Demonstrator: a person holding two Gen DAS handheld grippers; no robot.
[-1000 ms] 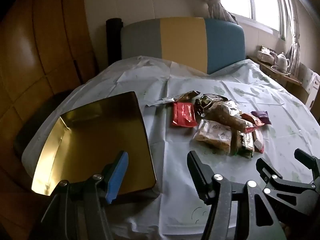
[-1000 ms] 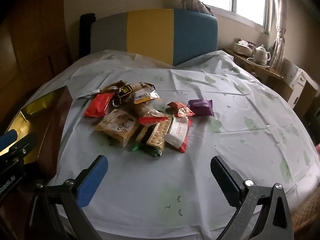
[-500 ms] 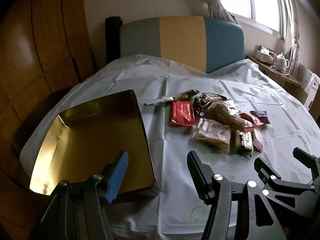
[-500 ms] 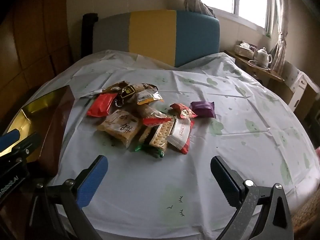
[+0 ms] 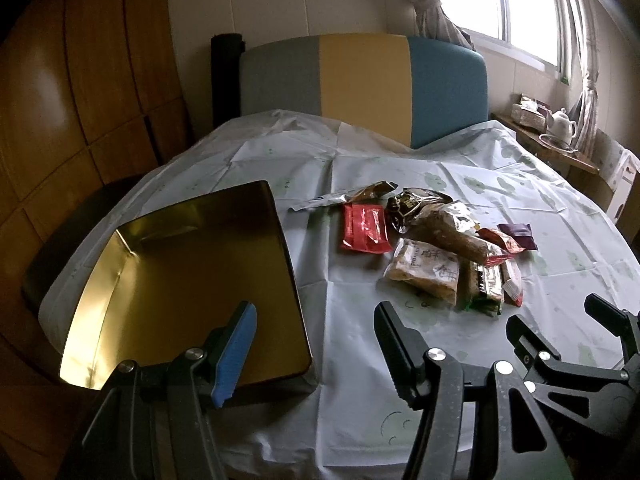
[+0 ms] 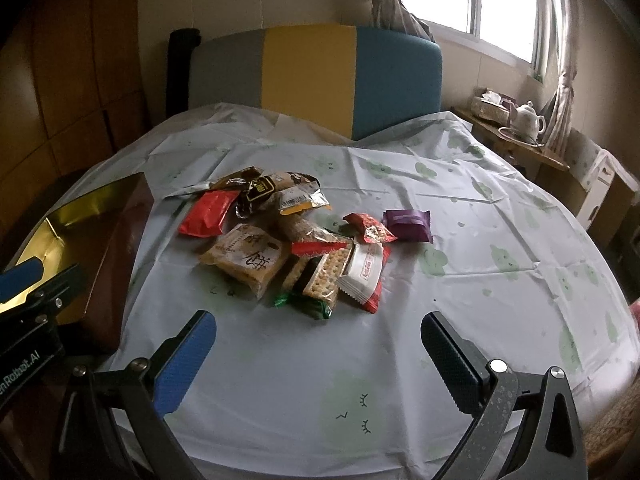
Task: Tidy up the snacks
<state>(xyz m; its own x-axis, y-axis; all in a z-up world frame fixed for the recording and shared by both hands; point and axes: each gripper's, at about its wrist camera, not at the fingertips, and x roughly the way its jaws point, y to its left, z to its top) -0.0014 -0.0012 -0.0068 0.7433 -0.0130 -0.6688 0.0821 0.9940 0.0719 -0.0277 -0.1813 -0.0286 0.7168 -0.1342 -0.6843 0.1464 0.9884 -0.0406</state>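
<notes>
Between your left tool's (image 5: 316,338) fingers nothing is held; its jaws stand wide apart above the near edge of the surface (image 5: 352,392), one blue-padded finger (image 5: 234,354) over the near end of the tin (image 5: 180,280), the black one over bare cloth. Your right tool (image 6: 318,354) is likewise spread wide and empty, hovering over the pale cloth with its green cloud prints, near the front edge. In the left view the right tool shows at the lower right corner, just beside the left one.

Beyond the left tool, the gold tin lies open and empty at the left side of the surface, its near end reaching toward the surface's edge. To its right, well apart from both tools, sits the snack pile (image 6: 288,240). A red packet (image 6: 208,214) lies at the pile's left, nearest the tin. A tan biscuit pack (image 6: 244,258) with dark characters lies at the front. Just right of it are a cracker pack (image 6: 326,276) and a white-and-red wrapper (image 6: 364,270), overlapping. A purple packet (image 6: 408,224) sits at the pile's right edge. Dark and foil packets (image 6: 272,192) are heaped at the back.

Behind the surface stands a chair back (image 6: 316,80) in grey, yellow and blue. A white teapot (image 6: 528,118) rests on a side shelf by the window.
</notes>
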